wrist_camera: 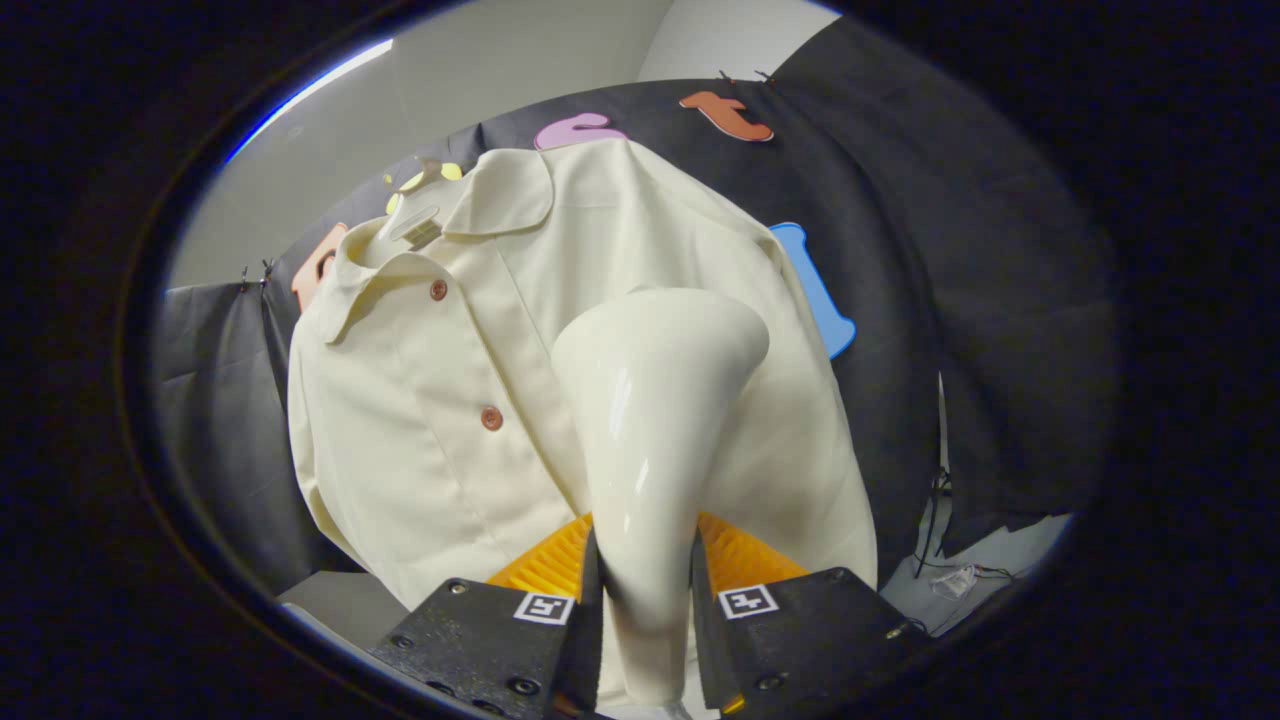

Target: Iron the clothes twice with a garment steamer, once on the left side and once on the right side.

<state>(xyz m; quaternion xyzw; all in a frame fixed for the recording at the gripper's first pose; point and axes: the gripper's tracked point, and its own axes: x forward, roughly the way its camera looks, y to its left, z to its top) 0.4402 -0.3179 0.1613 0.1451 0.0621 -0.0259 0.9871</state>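
The gripper (pixel 645 600) has its two fingers clamped on the handle of the garment steamer (pixel 650 420), one finger pressing each side of it. The steamer rises from between the jaws, widening into a glossy cream head just ahead of them. Beyond the head hangs a cream shirt (pixel 470 400) on a hanger (pixel 415 225), collar up, with brown buttons (pixel 491 418) down its front to one side of the steamer. The head sits close against the shirt's front; actual contact cannot be told
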